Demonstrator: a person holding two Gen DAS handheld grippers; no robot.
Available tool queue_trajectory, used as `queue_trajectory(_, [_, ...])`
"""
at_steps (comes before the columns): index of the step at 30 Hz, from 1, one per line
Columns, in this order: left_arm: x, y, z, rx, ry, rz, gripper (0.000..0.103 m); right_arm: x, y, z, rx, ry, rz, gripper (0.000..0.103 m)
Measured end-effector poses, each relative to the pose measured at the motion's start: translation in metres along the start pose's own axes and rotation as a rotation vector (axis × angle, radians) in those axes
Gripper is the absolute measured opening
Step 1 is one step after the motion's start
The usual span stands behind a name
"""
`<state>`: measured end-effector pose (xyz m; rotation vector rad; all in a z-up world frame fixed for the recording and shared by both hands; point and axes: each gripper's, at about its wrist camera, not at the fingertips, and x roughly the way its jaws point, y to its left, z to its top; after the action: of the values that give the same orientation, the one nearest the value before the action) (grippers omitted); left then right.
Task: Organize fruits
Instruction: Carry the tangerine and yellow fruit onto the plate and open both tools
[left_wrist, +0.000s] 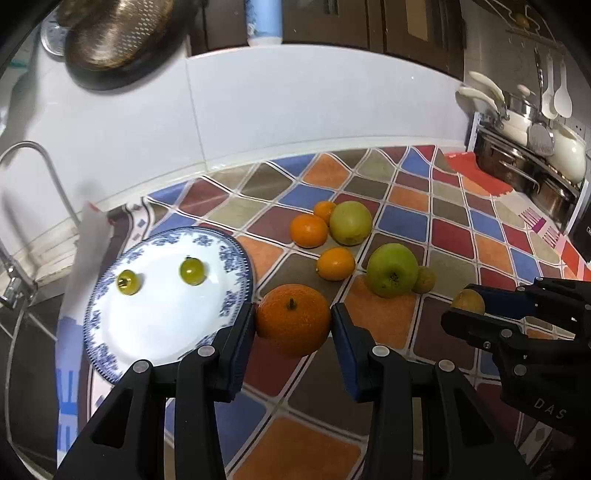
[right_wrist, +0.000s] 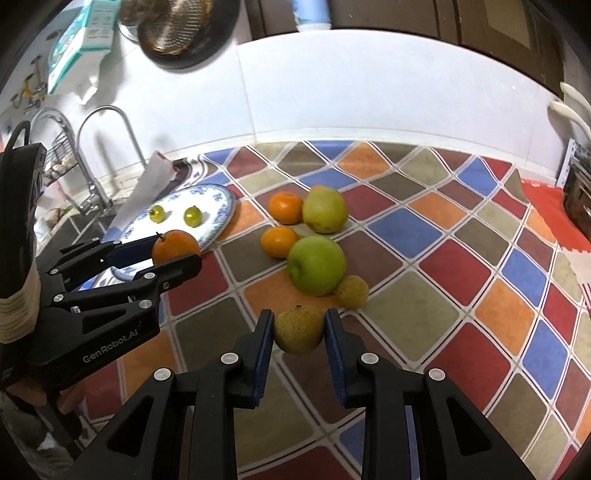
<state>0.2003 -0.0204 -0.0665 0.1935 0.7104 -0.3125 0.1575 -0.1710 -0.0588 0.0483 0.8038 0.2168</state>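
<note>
- Jaws of my left gripper (left_wrist: 293, 325) are clamped on a big orange (left_wrist: 293, 319), just beside the plate's (left_wrist: 236, 258) rim.
- My right gripper (right_wrist: 299, 330) pinches a small yellow-brown fruit (right_wrist: 298, 328) above the tiled counter (right_wrist: 461, 266).
- 2 green tomatoes (left_wrist: 192, 271) sit on the plate near the counter's left edge.
- 2 green apples (right_wrist: 317, 265) and 3 small oranges (right_wrist: 279, 242) cluster mid-counter.
</note>
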Motion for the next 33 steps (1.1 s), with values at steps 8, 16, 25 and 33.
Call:
queue_trajectory(8, [-0.031, 0.009, -0.011, -0.038, -0.042, 0.032, 0.041, -0.019, 0.02, -0.004, -0.05, -0.034, 0.03, 0.029])
queue_trajectory(16, [-0.059, 0.03, -0.024, -0.069, -0.072, 0.079, 0.041, -0.028, 0.041, 0.0, -0.068, -0.062, 0.076, 0.029])
queue_trajectory(25, [-0.076, 0.061, -0.034, -0.103, -0.093, 0.123, 0.041, -0.029, 0.08, 0.009, -0.117, -0.108, 0.117, 0.029])
queue_trajectory(33, [-0.085, 0.083, -0.037, -0.113, -0.113, 0.15, 0.041, -0.028, 0.107, 0.022, -0.156, -0.149, 0.136, 0.029])
